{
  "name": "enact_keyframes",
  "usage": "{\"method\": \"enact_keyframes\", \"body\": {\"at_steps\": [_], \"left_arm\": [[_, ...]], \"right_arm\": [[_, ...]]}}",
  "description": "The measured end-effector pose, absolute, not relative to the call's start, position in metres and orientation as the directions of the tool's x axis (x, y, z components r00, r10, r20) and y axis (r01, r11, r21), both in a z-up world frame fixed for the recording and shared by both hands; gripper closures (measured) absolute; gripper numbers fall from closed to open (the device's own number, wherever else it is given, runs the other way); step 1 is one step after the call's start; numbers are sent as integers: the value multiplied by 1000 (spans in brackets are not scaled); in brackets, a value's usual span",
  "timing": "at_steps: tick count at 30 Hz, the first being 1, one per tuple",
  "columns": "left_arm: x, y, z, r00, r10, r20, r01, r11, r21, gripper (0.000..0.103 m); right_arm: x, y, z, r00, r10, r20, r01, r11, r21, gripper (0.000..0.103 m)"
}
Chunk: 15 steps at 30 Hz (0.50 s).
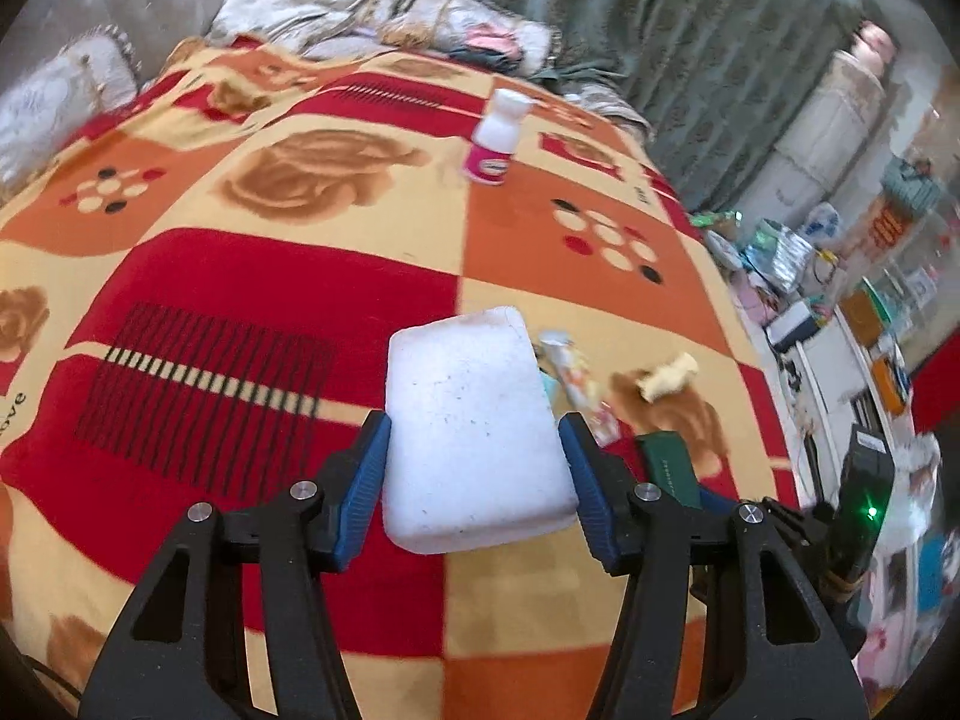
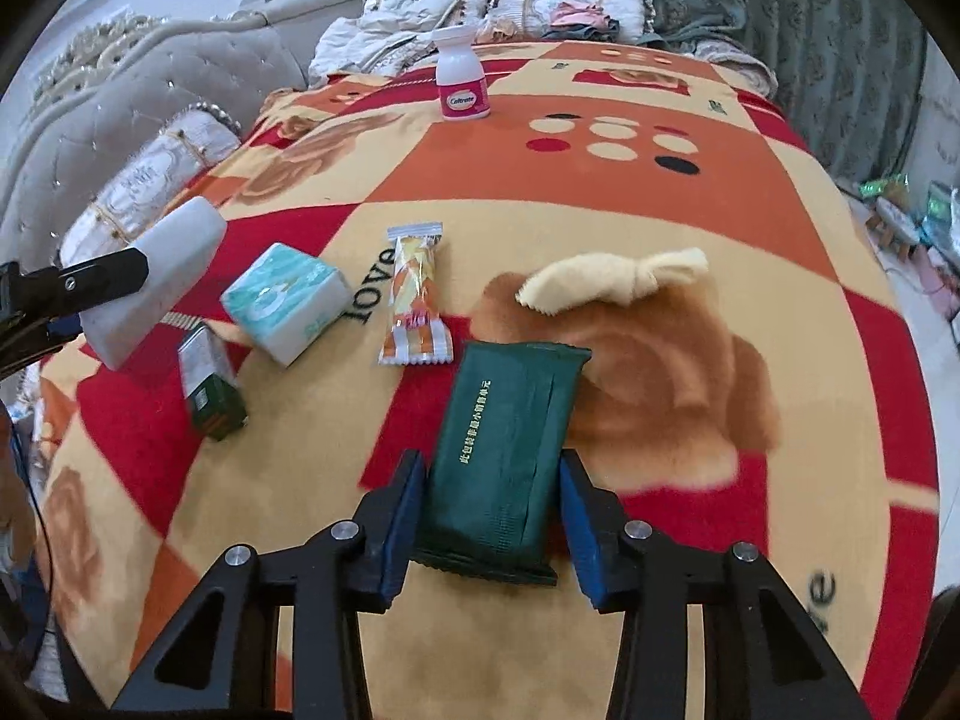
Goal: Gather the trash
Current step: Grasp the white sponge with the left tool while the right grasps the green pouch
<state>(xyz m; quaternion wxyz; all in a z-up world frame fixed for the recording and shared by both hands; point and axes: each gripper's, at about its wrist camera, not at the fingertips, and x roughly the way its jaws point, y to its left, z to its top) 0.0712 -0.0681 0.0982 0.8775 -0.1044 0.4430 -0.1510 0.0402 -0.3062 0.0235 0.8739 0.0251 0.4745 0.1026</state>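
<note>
My left gripper (image 1: 474,438) is shut on a white foam block (image 1: 471,432) and holds it above the bed; block and gripper also show at the left of the right wrist view (image 2: 153,282). My right gripper (image 2: 489,480) is open, its blue pads on either side of a dark green tissue pack (image 2: 507,456) lying on the blanket; the right pad stands apart from it. Near it lie an orange snack wrapper (image 2: 414,300), a mint tissue pack (image 2: 285,300), a small green box (image 2: 210,384) and a knotted yellow cloth (image 2: 612,282).
A white and pink Caltrate bottle (image 2: 461,81) stands upright at the far side of the patterned blanket (image 2: 540,180). Pillows (image 2: 150,180) and a grey headboard lie at the left. The bed's right edge drops to a cluttered floor (image 1: 840,330).
</note>
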Motion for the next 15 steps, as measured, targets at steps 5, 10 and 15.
{"method": "enact_keyframes", "body": {"at_steps": [5, 10, 15], "left_arm": [[44, -93, 101, 553, -374, -744, 235, 927, -292, 47], [21, -119, 96, 542, -379, -750, 282, 923, -263, 47], [2, -138, 84, 508, -385, -771, 314, 916, -250, 47]], "right_arm": [[8, -317, 29, 532, 216, -819, -157, 975, 155, 61], [-25, -334, 39, 550, 223, -805, -139, 975, 176, 61], [-52, -343, 44, 552, 208, -808, -132, 978, 162, 61]]}}
